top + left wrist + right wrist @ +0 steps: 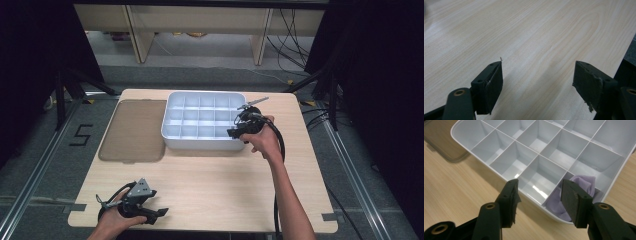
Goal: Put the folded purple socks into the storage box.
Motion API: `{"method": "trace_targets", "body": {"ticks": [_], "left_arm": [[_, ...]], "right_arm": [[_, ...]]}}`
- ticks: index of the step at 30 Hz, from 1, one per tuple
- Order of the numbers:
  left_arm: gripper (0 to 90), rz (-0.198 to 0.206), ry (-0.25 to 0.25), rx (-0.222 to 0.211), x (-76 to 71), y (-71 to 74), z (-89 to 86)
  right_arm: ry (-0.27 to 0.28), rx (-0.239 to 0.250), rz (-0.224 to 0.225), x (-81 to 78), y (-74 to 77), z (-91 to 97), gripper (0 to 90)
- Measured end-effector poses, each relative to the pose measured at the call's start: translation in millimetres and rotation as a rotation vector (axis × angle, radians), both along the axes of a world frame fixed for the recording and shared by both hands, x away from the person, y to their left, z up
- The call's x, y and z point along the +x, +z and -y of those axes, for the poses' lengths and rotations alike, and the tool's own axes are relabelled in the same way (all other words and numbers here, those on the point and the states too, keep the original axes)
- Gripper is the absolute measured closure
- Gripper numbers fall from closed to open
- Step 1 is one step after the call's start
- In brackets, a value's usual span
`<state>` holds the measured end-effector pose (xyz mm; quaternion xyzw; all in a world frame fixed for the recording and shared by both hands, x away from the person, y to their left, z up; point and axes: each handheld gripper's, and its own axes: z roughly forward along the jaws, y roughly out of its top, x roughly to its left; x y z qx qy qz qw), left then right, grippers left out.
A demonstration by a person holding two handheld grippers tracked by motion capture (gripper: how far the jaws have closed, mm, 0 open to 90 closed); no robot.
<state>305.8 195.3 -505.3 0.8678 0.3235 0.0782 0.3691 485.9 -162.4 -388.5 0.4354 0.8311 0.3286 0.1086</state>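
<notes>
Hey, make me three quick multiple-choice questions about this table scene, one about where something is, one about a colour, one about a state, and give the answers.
1. Where does the lid lie?
A. left of the tray
B. on the tray
C. on the floor

2. What colour is the cloth in the tray?
A. red
B. pale purple
C. green

3. How is the left gripper?
A. shut on the cloth
B. shut on the lid
C. open, over bare wood

Answers: 1 A, it lies flat on the table beside the tray's left edge. 2 B, lilac fabric in a corner compartment. 3 C, jaws apart, nothing between.
</notes>
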Motion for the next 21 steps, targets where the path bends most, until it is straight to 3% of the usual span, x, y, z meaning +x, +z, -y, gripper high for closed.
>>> {"method": "trace_targets", "body": {"ticks": [21], "left_arm": [[23.4, 0.003, 0.002, -0.005, 0.5, 0.0, -0.4]], "right_arm": [[0.017, 0.063, 0.002, -26.7, 0.6, -19.9, 28.8]]}}
